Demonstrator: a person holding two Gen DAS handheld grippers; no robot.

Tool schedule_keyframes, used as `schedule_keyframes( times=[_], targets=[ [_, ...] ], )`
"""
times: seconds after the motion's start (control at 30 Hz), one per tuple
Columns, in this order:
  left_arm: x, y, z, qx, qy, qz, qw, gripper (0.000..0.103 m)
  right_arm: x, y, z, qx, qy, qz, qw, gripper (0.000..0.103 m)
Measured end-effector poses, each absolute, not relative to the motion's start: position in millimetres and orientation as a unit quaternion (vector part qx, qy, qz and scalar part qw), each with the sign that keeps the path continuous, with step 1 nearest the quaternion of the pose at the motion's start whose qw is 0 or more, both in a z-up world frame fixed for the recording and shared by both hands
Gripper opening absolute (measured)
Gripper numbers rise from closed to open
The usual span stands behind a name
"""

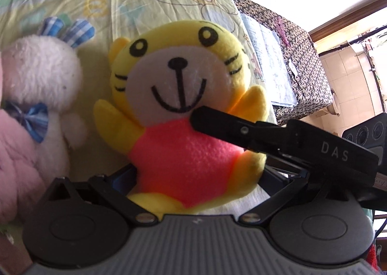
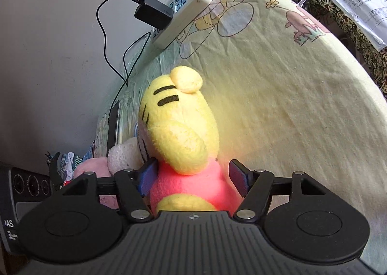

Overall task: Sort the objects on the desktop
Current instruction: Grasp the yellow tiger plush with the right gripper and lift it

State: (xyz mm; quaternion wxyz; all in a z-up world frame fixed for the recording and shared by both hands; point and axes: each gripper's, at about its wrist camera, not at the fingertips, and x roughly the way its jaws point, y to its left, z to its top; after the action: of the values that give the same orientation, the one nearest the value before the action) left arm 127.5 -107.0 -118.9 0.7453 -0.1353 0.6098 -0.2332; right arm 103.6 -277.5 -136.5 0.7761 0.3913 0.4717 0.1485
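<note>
My right gripper (image 2: pixel 192 179) straddles the tiger plush (image 2: pixel 180 129), jaws slack, pads apart from it; left gripper's grip unreadable; white rabbit (image 1: pixel 41 76) at its 9 o'clock; toy may topple against it.

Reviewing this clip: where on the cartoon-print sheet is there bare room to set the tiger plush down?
Free: the wide patch of sheet right of the yellow tiger plush, between the power strip and the sheet's edge. Crowded: left of it, where the white rabbit plush and a pink plush sit close.
</note>
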Motion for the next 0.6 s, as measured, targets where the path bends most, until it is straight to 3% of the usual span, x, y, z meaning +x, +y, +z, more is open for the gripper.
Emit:
schedule_keyframes(
  times=[0.23, 0.6],
  targets=[
    [118, -111, -105, -0.125, 0.594, -0.254, 0.753, 0.1, 98, -282, -132, 0.405, 0.47, 0.162, 0.768, 0.047],
    [68, -111, -48, -0.104, 0.545, -0.29, 0.78, 0.099, 63, -287, -94, 0.396, 0.442, 0.167, 0.788, 0.045]
  ],
)
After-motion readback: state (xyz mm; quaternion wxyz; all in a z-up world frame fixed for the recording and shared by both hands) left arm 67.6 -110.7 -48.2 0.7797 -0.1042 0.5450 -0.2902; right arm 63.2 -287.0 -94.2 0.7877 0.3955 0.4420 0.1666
